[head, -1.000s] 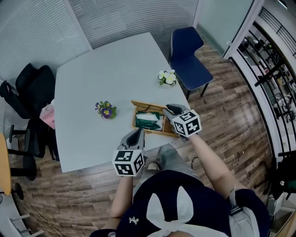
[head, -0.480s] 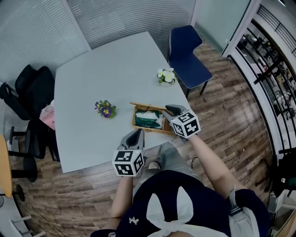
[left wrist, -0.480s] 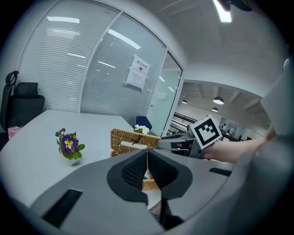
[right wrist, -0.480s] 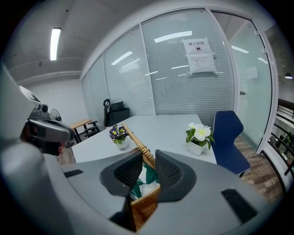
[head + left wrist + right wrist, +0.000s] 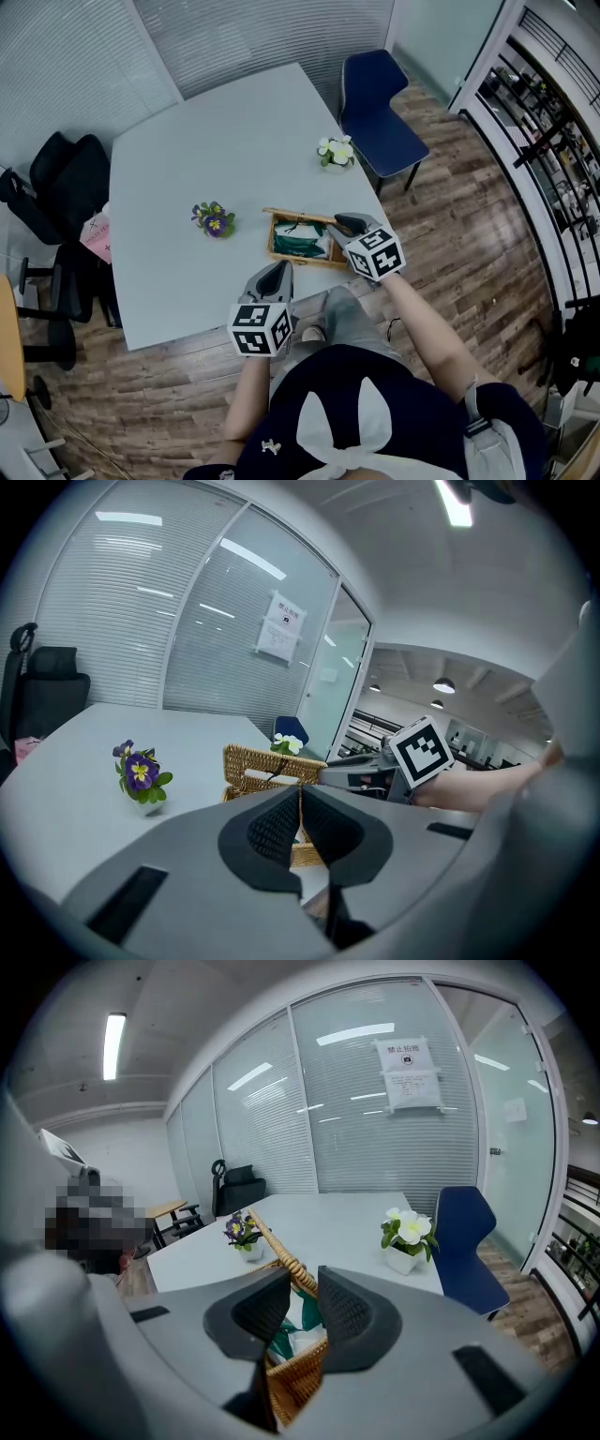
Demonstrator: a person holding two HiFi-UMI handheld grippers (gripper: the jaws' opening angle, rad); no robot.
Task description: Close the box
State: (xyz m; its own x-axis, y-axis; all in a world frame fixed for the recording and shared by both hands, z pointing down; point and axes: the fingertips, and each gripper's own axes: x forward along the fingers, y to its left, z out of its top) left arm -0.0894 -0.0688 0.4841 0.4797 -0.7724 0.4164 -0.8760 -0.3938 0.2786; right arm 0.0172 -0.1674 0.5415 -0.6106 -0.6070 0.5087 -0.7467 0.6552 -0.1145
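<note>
The jaws of the right gripper (image 5: pixel 301 1290) stand part-open astride the raised lid (image 5: pixel 280 1245), likely to tip it onto the wicker box (image 5: pixel 291 1374) at the table (image 5: pixel 206 141) edge, while the left gripper (image 5: pixel 300 803), closed and empty, hangs clear.

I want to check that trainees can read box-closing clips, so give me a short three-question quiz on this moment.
1. True or false: the wicker box has its lid already down.
2. Which claw is nearer the box? A) left claw B) right claw
3. Fill in: the left claw's jaws are ___ (apart / together).

Key: 1 false, the lid stands up; 2 B; 3 together.
</note>
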